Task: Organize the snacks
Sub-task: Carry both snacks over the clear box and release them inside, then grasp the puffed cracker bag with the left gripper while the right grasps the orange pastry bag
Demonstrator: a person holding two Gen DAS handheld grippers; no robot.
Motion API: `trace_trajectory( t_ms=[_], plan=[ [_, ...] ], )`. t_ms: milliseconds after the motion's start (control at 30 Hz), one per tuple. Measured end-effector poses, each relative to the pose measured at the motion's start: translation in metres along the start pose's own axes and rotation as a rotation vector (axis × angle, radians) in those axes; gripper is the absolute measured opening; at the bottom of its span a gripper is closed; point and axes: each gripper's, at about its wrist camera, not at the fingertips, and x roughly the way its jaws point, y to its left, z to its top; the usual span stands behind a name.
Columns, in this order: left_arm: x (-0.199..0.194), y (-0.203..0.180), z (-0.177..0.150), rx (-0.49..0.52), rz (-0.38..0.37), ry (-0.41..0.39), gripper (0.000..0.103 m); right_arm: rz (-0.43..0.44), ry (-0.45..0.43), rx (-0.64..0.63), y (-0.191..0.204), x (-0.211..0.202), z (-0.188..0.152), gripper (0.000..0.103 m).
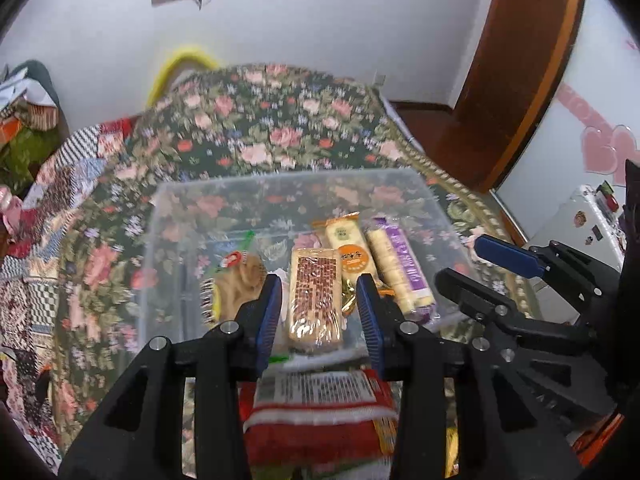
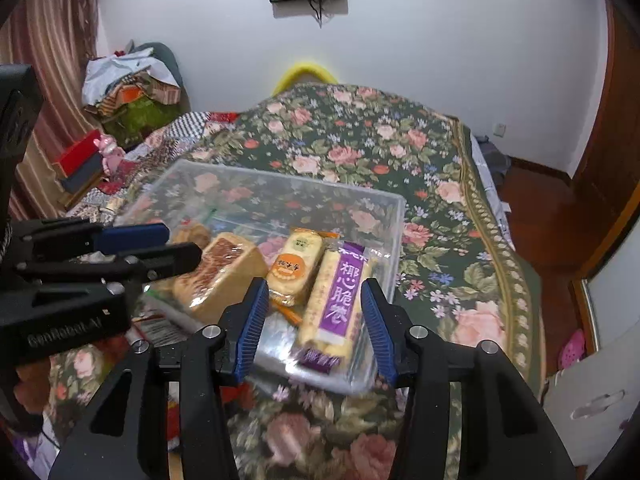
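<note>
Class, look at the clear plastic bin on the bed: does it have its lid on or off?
Off. The clear plastic bin is open-topped: no lid shows, and snack packs such as the purple-label pack lie exposed inside.

Clear plastic bin (image 2: 384, 208) on floral bedspread holds purple-label wafer pack (image 2: 340, 300), orange-label cracker pack (image 2: 294, 266), brown-topped cake pack (image 2: 218, 272).

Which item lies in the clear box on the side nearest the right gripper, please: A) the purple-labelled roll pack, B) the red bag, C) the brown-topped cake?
A: the purple-labelled roll pack lies along the clear box wall, between the open right gripper fingers in its view.
</note>
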Motion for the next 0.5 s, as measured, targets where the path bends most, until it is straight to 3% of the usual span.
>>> trace_trajectory(
  t_ms=[200,500],
  plan=[
    [-0.059,0.0,-0.017,0.025,0.014,-0.089,0.058,0.012,-0.068,-0.009,0.003,-0.052,-0.015,0.052],
    [-0.112,0.0,-0.071,0.058,0.041,-0.114,0.064,0.024,-0.11,-0.018,0.012,-0.103,-0.049,0.057]
  ],
)
